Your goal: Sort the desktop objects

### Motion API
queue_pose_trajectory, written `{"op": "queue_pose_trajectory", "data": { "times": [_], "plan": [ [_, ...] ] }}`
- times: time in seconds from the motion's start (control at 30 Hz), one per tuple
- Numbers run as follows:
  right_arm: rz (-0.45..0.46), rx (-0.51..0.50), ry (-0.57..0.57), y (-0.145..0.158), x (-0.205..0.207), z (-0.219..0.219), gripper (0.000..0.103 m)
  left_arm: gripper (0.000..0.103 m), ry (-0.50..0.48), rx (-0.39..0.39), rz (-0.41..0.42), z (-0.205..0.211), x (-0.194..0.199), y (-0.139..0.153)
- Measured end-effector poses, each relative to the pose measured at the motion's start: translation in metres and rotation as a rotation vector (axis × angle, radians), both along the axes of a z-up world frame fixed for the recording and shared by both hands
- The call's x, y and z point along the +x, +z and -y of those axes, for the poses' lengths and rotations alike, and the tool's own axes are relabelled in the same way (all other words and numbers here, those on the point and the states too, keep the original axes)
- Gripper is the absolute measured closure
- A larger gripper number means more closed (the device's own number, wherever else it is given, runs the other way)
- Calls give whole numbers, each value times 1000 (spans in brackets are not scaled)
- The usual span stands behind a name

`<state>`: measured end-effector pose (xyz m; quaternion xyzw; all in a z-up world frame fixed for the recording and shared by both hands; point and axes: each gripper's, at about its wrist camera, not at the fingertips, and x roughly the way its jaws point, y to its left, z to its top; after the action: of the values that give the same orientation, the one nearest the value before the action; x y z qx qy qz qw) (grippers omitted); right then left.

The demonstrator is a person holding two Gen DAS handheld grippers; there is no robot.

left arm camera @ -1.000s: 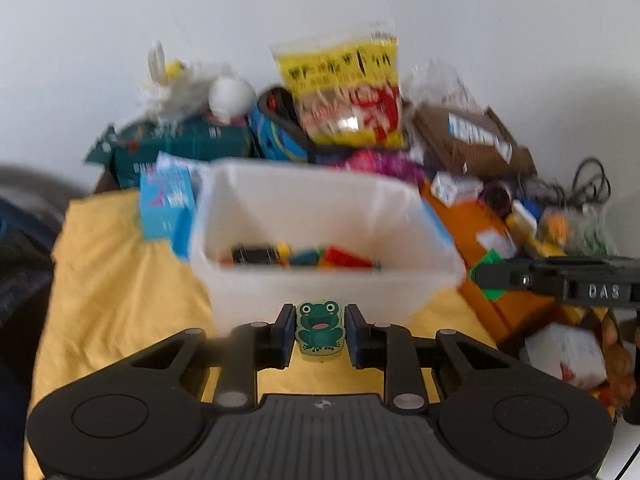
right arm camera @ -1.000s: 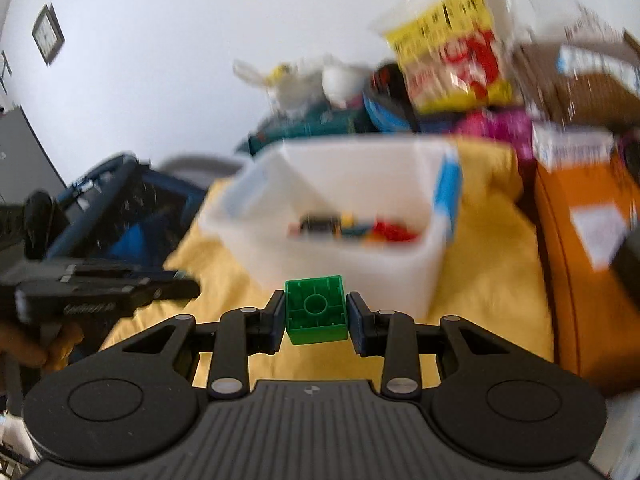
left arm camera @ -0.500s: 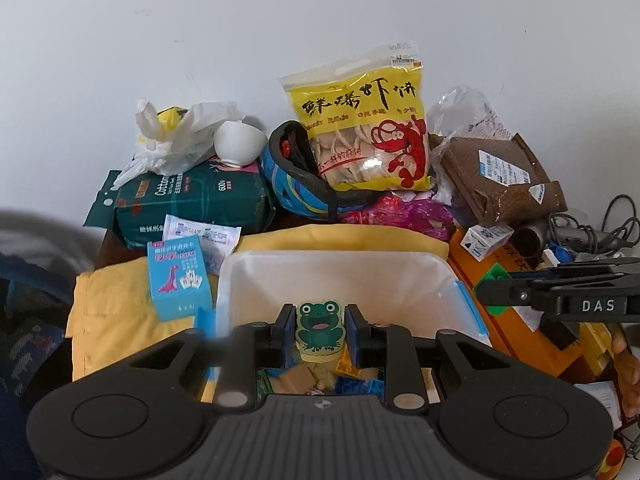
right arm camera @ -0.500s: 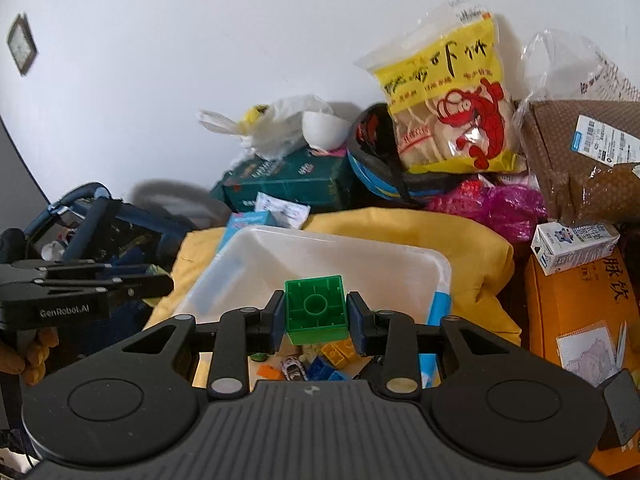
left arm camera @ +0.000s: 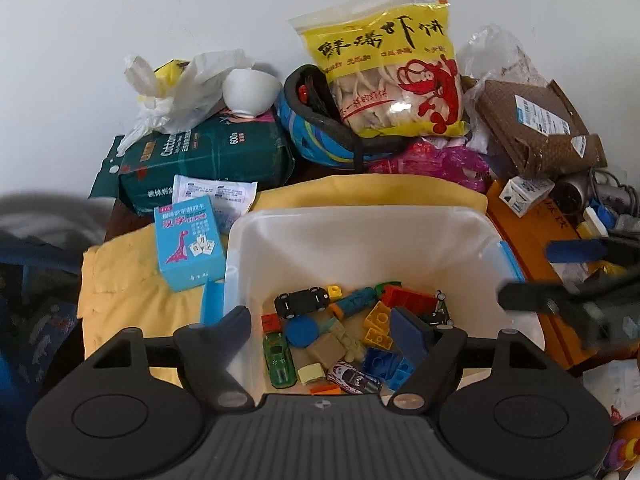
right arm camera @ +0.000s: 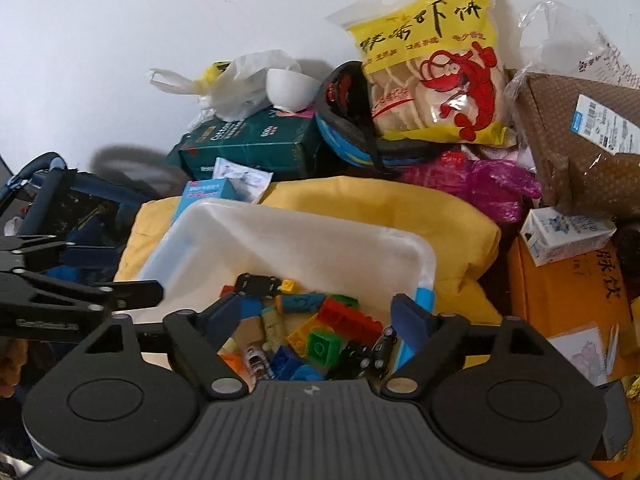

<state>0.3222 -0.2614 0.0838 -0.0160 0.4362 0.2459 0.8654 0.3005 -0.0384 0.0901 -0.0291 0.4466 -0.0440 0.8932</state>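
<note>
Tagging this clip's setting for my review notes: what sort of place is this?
Most likely a home, a cluttered table against a plain wall rather than a lab. A white bin of toy bricks and cars sits on a yellow cloth, with a bag of prawn crackers and a pack of cotton tissues piled behind.

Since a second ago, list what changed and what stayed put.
Both grippers moved over the white bin and are opening. The left gripper let go of its frog piece, no longer in sight; the right gripper dropped the green block, now lying among the toys. The snack bag and the clutter behind stayed put.
</note>
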Motion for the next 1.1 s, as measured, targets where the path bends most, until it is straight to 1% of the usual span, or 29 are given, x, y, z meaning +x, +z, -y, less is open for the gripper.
{"op": "queue_pose_trajectory", "data": {
  "times": [0.03, 0.13, 0.2, 0.3, 0.37, 0.47, 0.53, 0.67, 0.83, 0.97, 1.1],
  "plan": [
    [10, 4, 7, 0, -5, 0, 0, 24, 11, -13, -11, -2, 0, -2],
    [46, 3, 39, 1, -22, -4, 0, 24, 41, -44, -23, -8, 0, -6],
    [60, -9, 55, 0, -32, -8, 0, 23, 52, -47, -24, -9, -1, -7],
    [63, -22, 75, -2, -38, -13, 0, 20, 55, -26, -26, -5, -1, -5],
    [61, -39, 73, -3, -38, -15, 0, 20, 42, -20, -29, -2, -1, -4],
    [55, -76, 41, -3, -34, -16, 0, 19, 25, 18, -30, 6, -1, -3],
    [52, -83, 33, -1, -32, -17, 0, 18, 16, 39, -28, 10, -2, -3],
    [53, -84, 39, -2, -35, -16, 0, 18, 17, 51, -34, 10, -2, -2],
    [37, -85, 20, -7, -35, -13, 0, 18, 16, 57, -29, 11, -5, -1],
    [33, -86, 10, -8, -36, -11, 0, 18, 17, 62, -4, 11, -7, 2],
    [34, -85, 4, -7, -36, -10, 0, 17, 13, 73, -13, 13, -6, 1]
  ]
}}
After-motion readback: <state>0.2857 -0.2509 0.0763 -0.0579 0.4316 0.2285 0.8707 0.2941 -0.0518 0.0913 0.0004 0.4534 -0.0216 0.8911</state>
